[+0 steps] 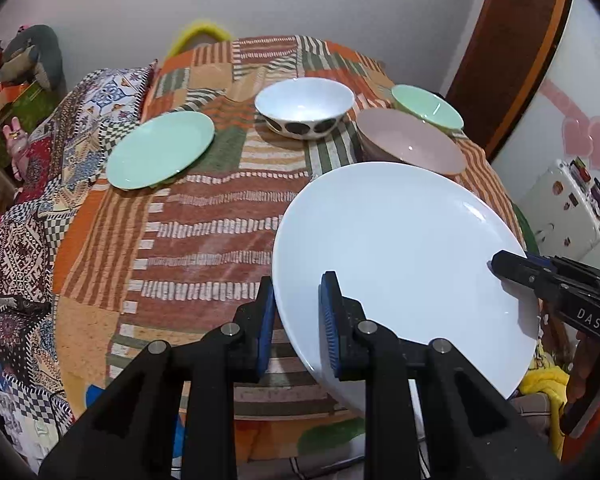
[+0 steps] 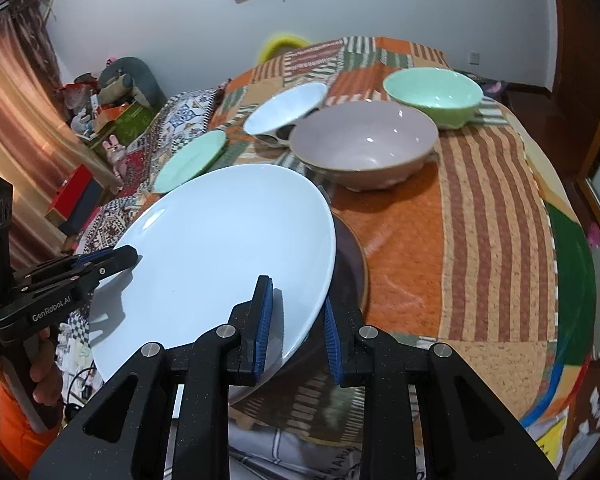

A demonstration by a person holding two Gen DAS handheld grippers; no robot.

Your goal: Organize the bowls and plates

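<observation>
A large pale blue plate [image 1: 400, 264] [image 2: 220, 256] is held tilted above the table by both grippers. My left gripper [image 1: 298, 320] is shut on its left rim; it also shows in the right wrist view [image 2: 112, 262]. My right gripper [image 2: 296, 320] is shut on the opposite rim; it also shows in the left wrist view [image 1: 504, 264]. A dark brown plate [image 2: 352, 264] lies under the blue one. Further back are a green plate [image 1: 160, 150], a white spotted bowl [image 1: 304, 106], a pink bowl [image 1: 412, 144] and a green bowl [image 1: 428, 106].
The table wears a patchwork orange striped cloth [image 1: 204, 240]. A patterned cushion [image 1: 100, 96] lies at the left edge. A white fridge [image 1: 568, 208] stands to the right, and a wooden door [image 1: 512, 40] behind it.
</observation>
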